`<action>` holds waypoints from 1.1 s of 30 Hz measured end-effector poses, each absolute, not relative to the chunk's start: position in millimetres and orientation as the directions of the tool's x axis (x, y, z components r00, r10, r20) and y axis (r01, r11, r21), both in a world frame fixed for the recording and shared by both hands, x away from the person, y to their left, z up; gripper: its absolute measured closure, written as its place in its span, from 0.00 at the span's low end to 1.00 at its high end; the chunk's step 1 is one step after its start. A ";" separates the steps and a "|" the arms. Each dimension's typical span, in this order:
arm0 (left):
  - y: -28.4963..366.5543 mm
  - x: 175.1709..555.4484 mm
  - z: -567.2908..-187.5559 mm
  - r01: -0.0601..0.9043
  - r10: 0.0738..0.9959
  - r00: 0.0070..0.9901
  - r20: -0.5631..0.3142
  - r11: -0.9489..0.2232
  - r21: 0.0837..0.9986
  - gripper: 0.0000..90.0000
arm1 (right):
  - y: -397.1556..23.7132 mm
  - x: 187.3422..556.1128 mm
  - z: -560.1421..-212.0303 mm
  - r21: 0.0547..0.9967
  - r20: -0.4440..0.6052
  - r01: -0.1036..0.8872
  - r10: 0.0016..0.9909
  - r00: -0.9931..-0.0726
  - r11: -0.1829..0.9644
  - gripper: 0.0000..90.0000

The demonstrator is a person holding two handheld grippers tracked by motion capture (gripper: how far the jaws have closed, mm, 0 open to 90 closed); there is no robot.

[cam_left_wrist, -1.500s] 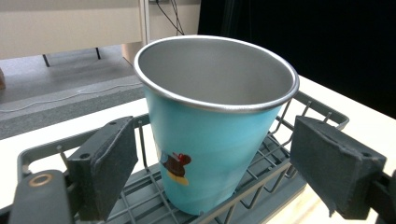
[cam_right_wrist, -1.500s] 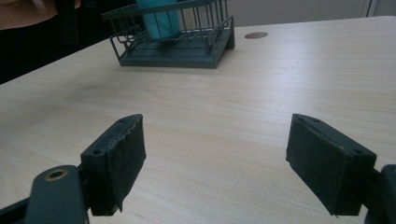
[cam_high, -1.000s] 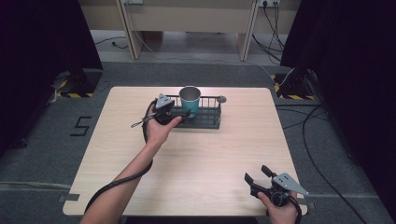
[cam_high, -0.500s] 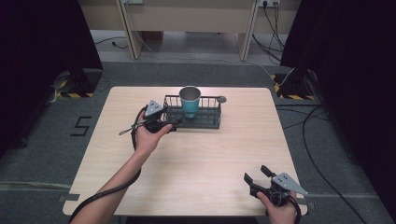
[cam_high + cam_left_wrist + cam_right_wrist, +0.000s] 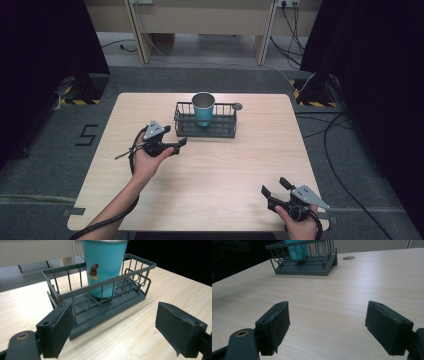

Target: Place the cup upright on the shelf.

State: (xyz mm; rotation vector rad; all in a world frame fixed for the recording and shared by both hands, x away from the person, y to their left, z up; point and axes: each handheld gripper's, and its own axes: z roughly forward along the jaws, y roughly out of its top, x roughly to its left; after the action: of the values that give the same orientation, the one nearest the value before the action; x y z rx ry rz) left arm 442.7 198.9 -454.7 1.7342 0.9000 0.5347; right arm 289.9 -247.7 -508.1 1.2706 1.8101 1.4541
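Note:
A teal metal cup (image 5: pixel 203 109) stands upright in the left half of a dark grey wire basket (image 5: pixel 220 131) at the back middle of the wooden table (image 5: pixel 225 170). My left gripper (image 5: pixel 174 137) is open and holds nothing, a short way in front of the basket's left end. In the left gripper view the cup (image 5: pixel 105 265) and basket (image 5: pixel 110 307) lie just beyond the open left gripper (image 5: pixel 115 332). My right gripper (image 5: pixel 274 187) rests open at the front right edge. In the right gripper view the basket (image 5: pixel 304 265) is far beyond the empty right gripper (image 5: pixel 327 327).
A small round hole (image 5: pixel 237 106) is set in the tabletop just right of the basket, also seen as the hole (image 5: pixel 348 258) in the right gripper view. Black curtains flank the table, and cables (image 5: pixel 330 150) lie on the floor at the right.
My left gripper has drawn back from the basket's left end toward the person and a little left. The right gripper has not moved.

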 end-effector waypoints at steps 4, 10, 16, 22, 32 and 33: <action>204.9 433.5 -459.4 0.312 0.782 0.619 -0.072 -0.161 0.936 0.16 | -247.6 289.8 -508.1 0.934 0.171 0.357 0.879 -0.446 -0.001 0.23; 215.0 420.2 -469.3 0.321 0.785 0.616 -0.065 -0.175 0.931 0.16 | -248.3 290.0 -508.4 0.935 0.167 0.354 0.880 -0.445 0.002 0.23; 226.5 406.1 -480.8 0.328 0.789 0.612 -0.053 -0.192 0.925 0.16 | -248.2 289.9 -508.7 0.935 0.165 0.355 0.881 -0.442 0.003 0.23; 239.0 395.6 -491.9 0.343 0.793 0.606 -0.060 -0.193 0.919 0.16 | -247.4 290.4 -509.3 0.932 0.171 0.362 0.880 -0.443 0.001 0.23; 247.5 383.8 -501.2 0.334 0.782 0.612 -0.117 -0.122 0.935 0.16 | -250.2 290.5 -511.1 0.933 0.170 0.359 0.883 -0.437 -0.002 0.22; 249.7 384.2 -499.6 0.324 0.785 0.608 -0.121 -0.106 0.940 0.16 | -250.8 290.5 -511.0 0.934 0.173 0.357 0.882 -0.438 -0.006 0.22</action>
State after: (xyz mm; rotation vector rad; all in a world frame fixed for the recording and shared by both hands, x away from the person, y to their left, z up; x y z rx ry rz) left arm 384.2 249.7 -499.6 1.6917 0.9229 0.5024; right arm 290.5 -250.8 -511.0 1.2796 1.8005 1.4504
